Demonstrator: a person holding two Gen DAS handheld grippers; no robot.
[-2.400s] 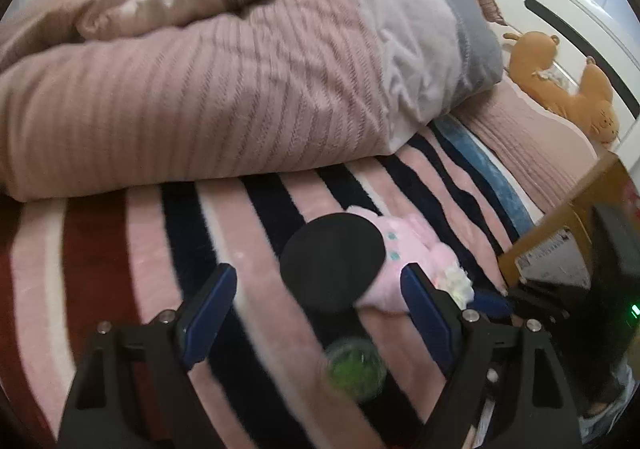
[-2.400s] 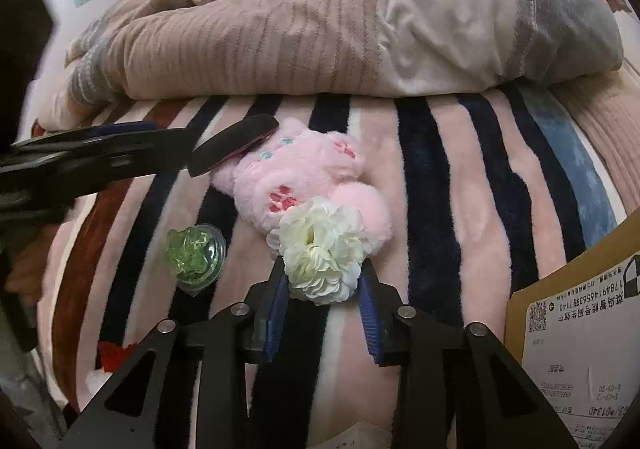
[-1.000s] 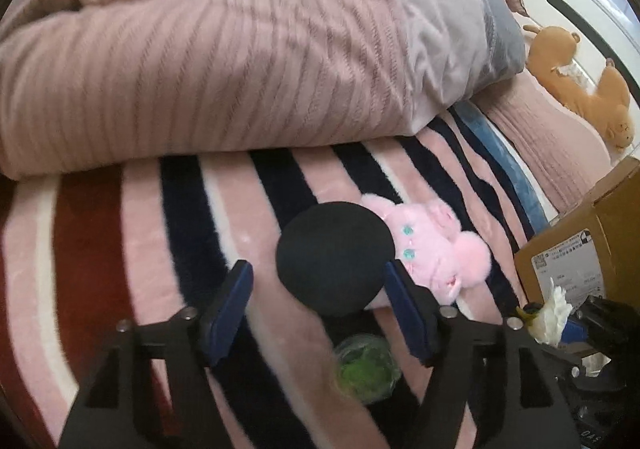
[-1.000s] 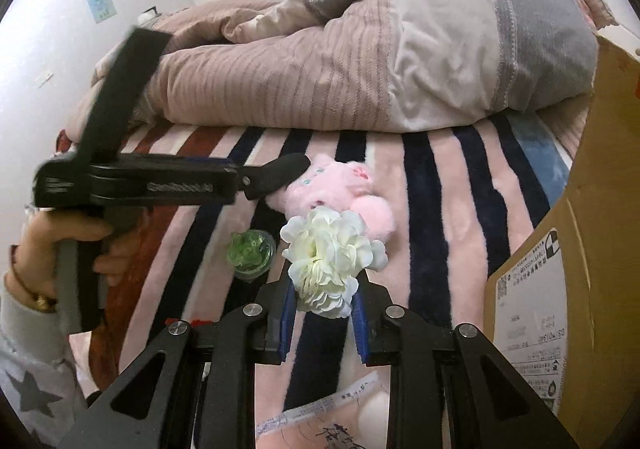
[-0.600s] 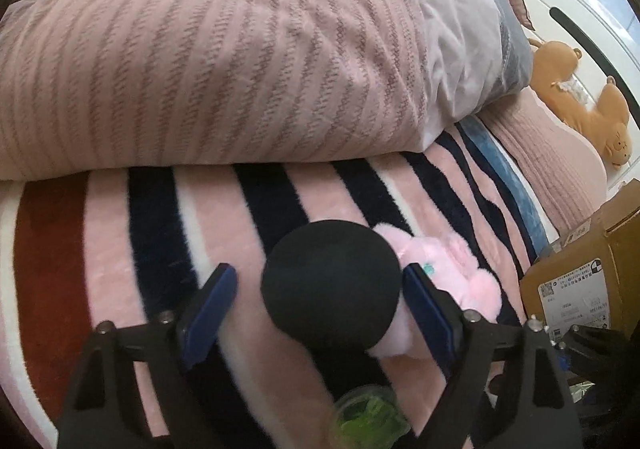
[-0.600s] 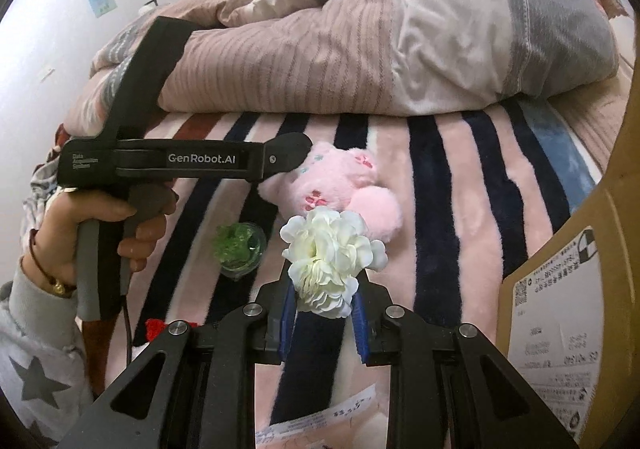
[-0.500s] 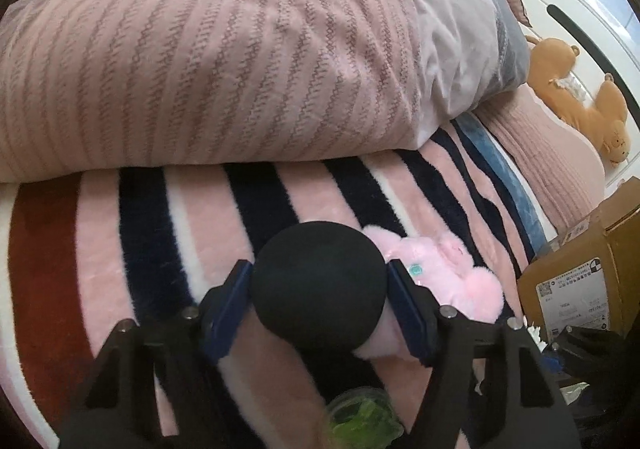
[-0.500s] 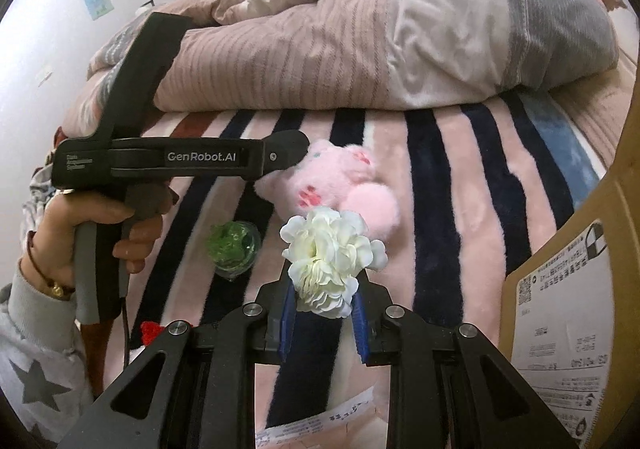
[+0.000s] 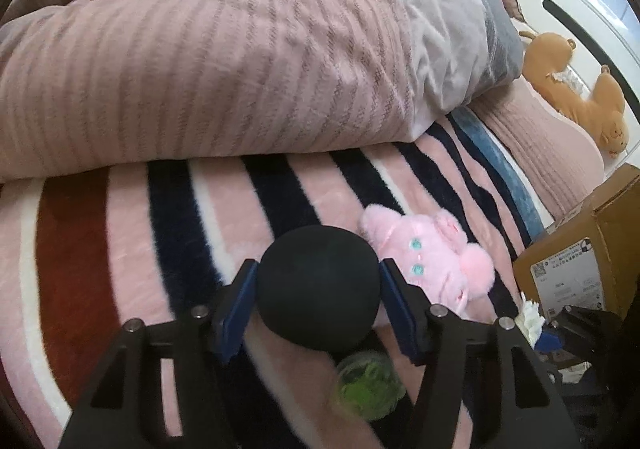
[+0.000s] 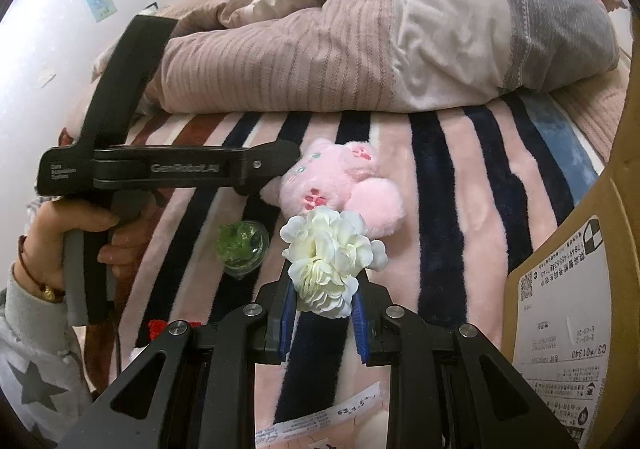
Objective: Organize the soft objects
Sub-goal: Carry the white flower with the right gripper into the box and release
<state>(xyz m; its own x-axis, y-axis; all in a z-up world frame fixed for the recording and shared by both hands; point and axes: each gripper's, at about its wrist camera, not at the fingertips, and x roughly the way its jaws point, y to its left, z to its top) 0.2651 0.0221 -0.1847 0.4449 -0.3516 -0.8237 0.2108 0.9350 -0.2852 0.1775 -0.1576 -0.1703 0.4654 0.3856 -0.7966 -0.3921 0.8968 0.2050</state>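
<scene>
My left gripper (image 9: 318, 303) is shut on a round black soft pad (image 9: 318, 285) and holds it just above the striped blanket (image 9: 120, 233). A pink plush toy (image 9: 432, 253) lies right beside the pad; it also shows in the right wrist view (image 10: 340, 181). My right gripper (image 10: 322, 313) is shut on a white fabric flower (image 10: 330, 253), held above the blanket in front of the plush. A small clear cup with green filling (image 10: 242, 245) lies on the blanket left of the flower, below the left gripper (image 10: 280, 159).
A rolled pink and grey duvet (image 9: 240, 61) fills the far side of the bed. A cardboard box (image 10: 580, 289) stands at the right. An orange plush bear (image 9: 576, 85) lies against the headboard. A small red object (image 10: 160, 327) lies near the bed's edge.
My left gripper has closed on the black pad and lifted it slightly beside the pink plush. My right gripper has raised the white flower off the plush and pulled back toward the box.
</scene>
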